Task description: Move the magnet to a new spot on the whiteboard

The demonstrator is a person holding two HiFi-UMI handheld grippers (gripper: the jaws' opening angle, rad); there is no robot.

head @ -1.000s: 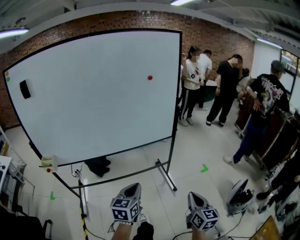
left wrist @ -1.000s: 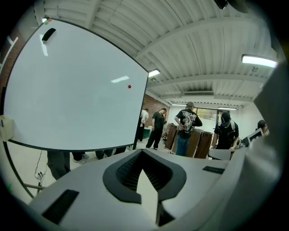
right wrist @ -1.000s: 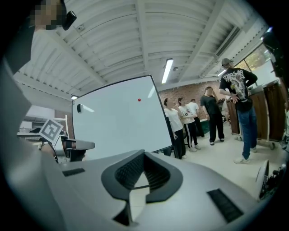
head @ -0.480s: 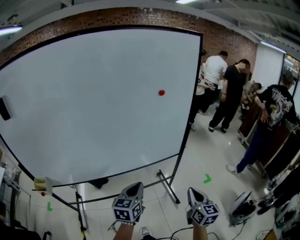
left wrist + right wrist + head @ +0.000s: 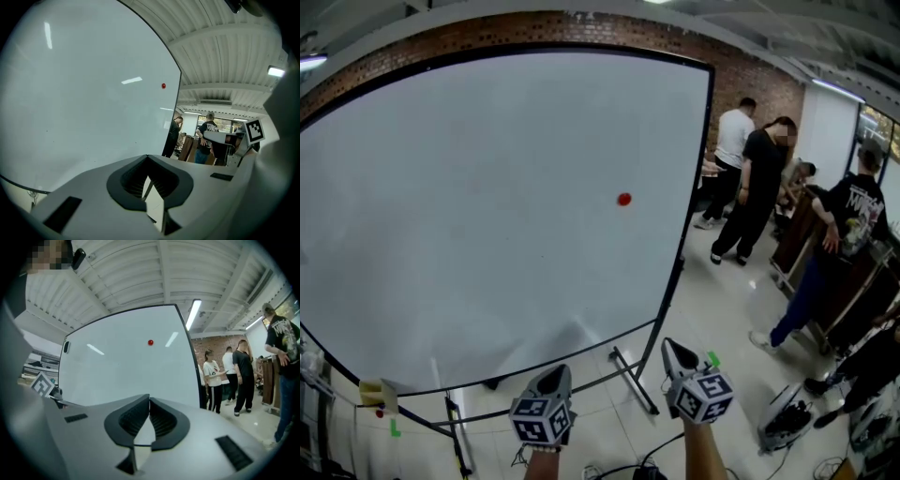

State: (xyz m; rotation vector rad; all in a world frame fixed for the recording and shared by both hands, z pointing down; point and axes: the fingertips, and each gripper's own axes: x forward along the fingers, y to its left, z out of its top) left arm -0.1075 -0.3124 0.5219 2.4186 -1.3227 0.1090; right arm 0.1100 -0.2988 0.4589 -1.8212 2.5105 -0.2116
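A small red magnet (image 5: 624,199) sticks to the big whiteboard (image 5: 478,206), right of its middle. It also shows as a red dot in the left gripper view (image 5: 163,86) and in the right gripper view (image 5: 150,342). Both grippers hang low, well short of the board. My left gripper (image 5: 557,371) is shut and holds nothing (image 5: 147,157). The jaws of my right gripper (image 5: 669,344) are just opening, tips still almost together, with nothing between them (image 5: 149,397).
The board's black stand foot (image 5: 633,380) reaches out over the floor in front of the grippers. Several people (image 5: 757,183) stand to the right by dark cabinets. A black eraser (image 5: 67,347) sits at the board's far left. A black device (image 5: 786,419) lies on the floor at the right.
The view has closed in on the board, so the magnet now sits lower and larger. Both grippers have shifted slightly; the right one has risen a little.
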